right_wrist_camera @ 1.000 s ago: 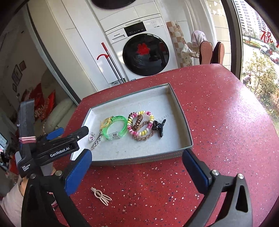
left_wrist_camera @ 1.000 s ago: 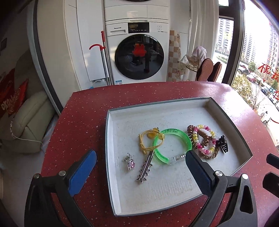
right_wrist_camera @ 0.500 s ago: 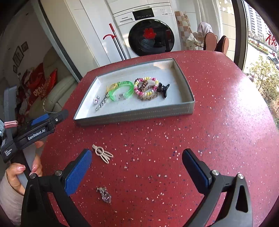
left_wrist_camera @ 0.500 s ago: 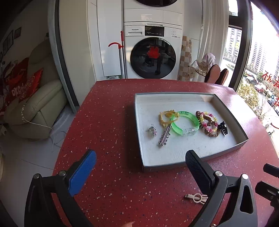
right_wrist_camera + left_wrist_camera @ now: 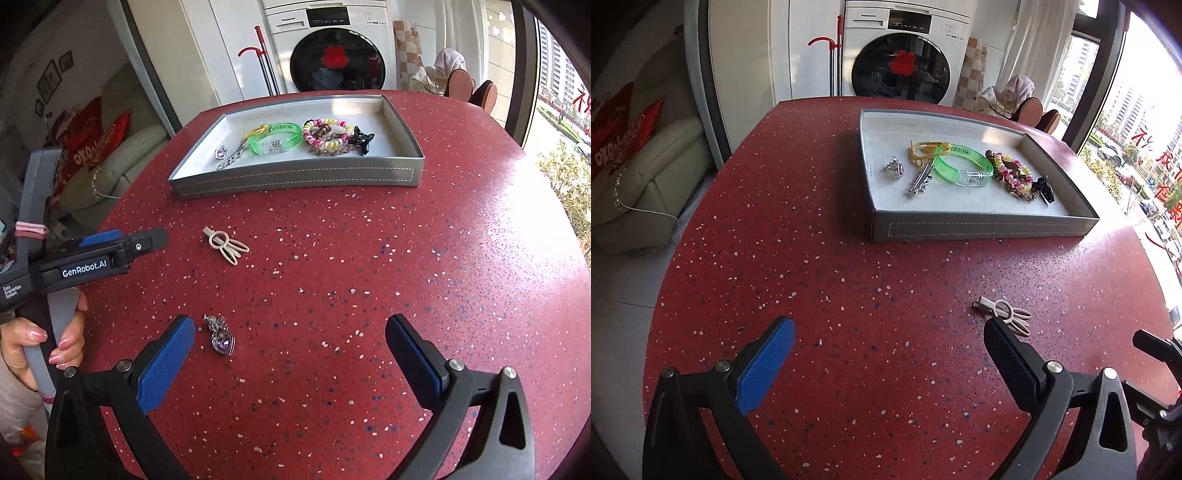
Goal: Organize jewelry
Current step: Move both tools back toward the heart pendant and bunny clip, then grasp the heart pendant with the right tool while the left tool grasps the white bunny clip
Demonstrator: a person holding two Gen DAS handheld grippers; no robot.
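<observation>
A grey tray (image 5: 982, 226) (image 5: 295, 180) on the red table holds a green bangle (image 5: 964, 167) (image 5: 275, 137), a beaded bracelet (image 5: 1012, 173) (image 5: 327, 134), a black claw clip (image 5: 1044, 189) (image 5: 361, 139), a yellow band, a silver clip and a small pendant (image 5: 895, 168). A beige hair clip (image 5: 1004, 314) (image 5: 225, 245) lies on the table in front of the tray. A purple heart pendant (image 5: 221, 336) lies by my right gripper's left fingertip. My left gripper (image 5: 886, 354) is open and empty, as is my right gripper (image 5: 291, 350). The left gripper also shows in the right wrist view (image 5: 122, 247).
The round red speckled table (image 5: 406, 258) drops off at its left and right edges. A washing machine (image 5: 905, 55) and a mop stand behind it. A cream sofa (image 5: 639, 173) is at the left, and a window at the right.
Both grippers have pulled back from the tray toward the near side of the table. The beige clip and the purple pendant have come into view. Both stay open.
</observation>
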